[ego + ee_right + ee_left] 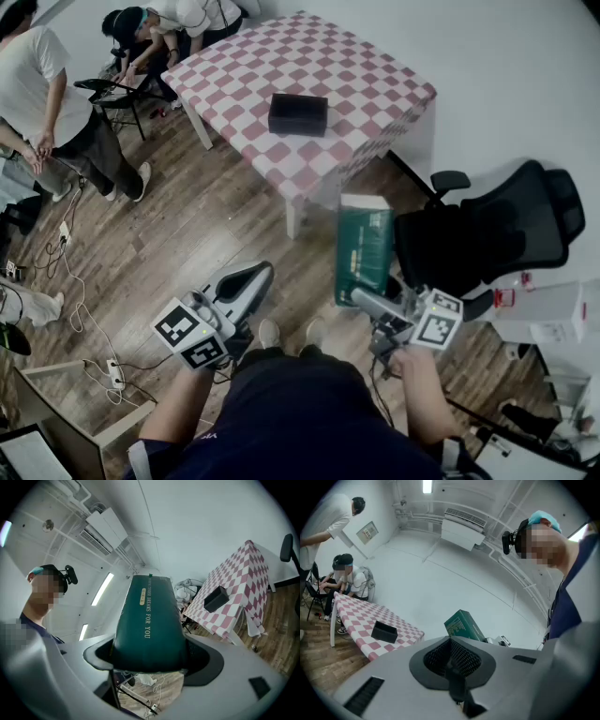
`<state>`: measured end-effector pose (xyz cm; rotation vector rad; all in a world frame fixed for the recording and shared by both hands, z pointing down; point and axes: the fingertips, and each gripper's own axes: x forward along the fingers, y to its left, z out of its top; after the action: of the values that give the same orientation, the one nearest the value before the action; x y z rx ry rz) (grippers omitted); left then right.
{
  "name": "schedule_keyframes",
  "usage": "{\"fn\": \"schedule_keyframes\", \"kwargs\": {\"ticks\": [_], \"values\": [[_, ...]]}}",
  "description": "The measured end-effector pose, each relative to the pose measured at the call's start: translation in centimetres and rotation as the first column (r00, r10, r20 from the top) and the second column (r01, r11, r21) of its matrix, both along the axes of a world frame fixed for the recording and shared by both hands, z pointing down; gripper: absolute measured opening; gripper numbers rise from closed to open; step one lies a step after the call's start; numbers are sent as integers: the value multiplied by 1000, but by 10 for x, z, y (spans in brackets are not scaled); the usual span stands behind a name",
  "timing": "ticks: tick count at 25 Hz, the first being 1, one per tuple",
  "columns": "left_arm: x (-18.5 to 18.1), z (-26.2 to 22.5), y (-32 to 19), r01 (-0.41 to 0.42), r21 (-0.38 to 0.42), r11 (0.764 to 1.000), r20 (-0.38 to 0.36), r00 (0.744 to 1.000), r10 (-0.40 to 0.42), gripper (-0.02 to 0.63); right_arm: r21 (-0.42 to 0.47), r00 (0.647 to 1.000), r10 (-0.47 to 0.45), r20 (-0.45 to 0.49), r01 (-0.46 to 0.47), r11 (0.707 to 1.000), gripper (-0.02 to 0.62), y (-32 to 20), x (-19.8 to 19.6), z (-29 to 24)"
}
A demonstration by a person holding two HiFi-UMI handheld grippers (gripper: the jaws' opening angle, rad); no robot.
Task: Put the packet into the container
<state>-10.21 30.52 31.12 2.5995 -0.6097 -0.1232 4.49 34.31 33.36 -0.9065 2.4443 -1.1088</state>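
The packet (364, 246) we hold upright by its lower end in our right gripper (367, 300), jaws wide around it, ready for the black container (298, 113) on the checked table (375, 75) at eleven o'clock, our closed, empty left gripper (246, 281) clear at nine o'clock.

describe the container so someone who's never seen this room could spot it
Find the pink-and-white checked table standing on the wooden floor. Near its middle sits the container, a low black open-topped box. It is the only thing on that table, unlike the green packet in the right gripper.
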Motion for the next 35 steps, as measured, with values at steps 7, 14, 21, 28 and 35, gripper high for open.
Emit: {"fn": "schedule_keyframes", "kwargs": {"ticks": [7,14,21,28,35], "values": [[12,4,-5,5,-9,1000,-2,1000,-5,25,-21,1000,12,10,-12,1000,416,-10,12,6],[33,7,-5,27,-8,1000,4,1000,-27,25,-28,1000,-10,1,10,1000,416,-12,35,12],[70,10,1,51,0,999,11,999,-51,25,-28,999,-32,2,32,999,417,-11,74,18],[94,9,3,71,8,997,28,997,-72,25,-23,999,-44,-5,44,999,416,-15,105,20],[99,14,-22,86,8,996,30,996,-86,25,-23,998,-58,23,58,998,416,-40,110,21]]}}
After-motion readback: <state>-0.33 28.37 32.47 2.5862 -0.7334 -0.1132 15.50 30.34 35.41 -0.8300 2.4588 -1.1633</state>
